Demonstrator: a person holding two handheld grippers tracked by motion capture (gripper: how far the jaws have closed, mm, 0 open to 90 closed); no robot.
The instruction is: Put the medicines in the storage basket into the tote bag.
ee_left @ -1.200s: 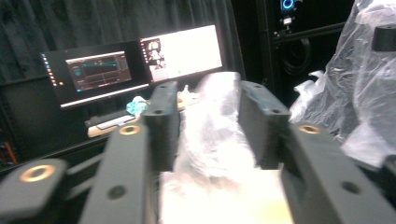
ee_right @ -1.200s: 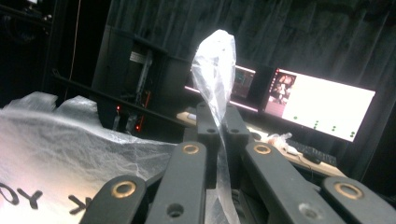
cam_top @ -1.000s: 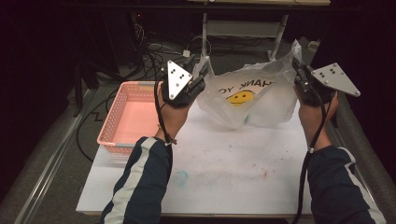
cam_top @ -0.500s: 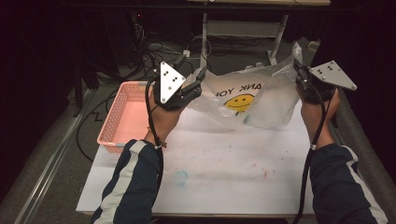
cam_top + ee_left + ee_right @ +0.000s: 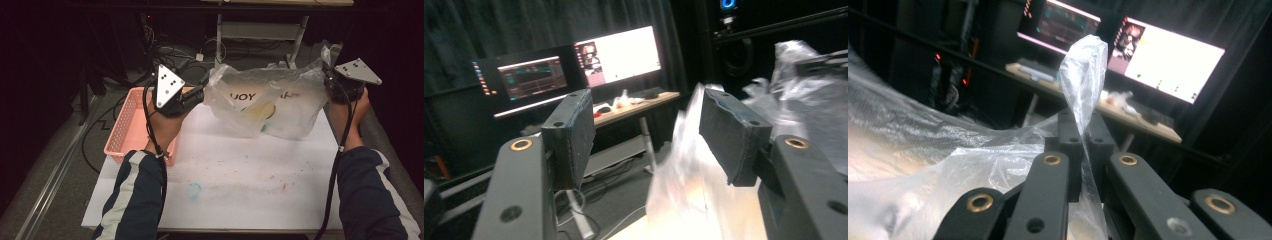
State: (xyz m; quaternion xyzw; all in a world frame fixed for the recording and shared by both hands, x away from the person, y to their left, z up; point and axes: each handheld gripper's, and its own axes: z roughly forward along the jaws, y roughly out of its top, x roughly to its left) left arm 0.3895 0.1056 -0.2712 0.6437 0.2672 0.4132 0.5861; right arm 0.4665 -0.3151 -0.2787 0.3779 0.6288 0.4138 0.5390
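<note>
A clear plastic bag (image 5: 270, 102) with dark lettering and a yellow smiley hangs over the far part of the white table (image 5: 240, 175), stretched between both hands. My right gripper (image 5: 327, 80) is shut on the bag's right top edge. In the right gripper view a strip of film (image 5: 1083, 65) rises from between the closed jaws of that gripper (image 5: 1082, 135). My left gripper (image 5: 200, 92) sits at the bag's left edge, rolled onto its side. Its jaws (image 5: 646, 127) have just been opening; blurred film (image 5: 684, 185) lies between them beside one pad, not pressed.
A pink mesh basket (image 5: 127, 127) sits at the table's left edge, under my left forearm. Cables (image 5: 95, 130) trail over the floor to the left and behind. Beyond the table stand a desk (image 5: 634, 107) and lit monitors (image 5: 1168, 62).
The left hand has rolled so its grey plate stands on edge, and its jaws have let go of the bag's left edge. The bag has turned and spread wider between the hands.
</note>
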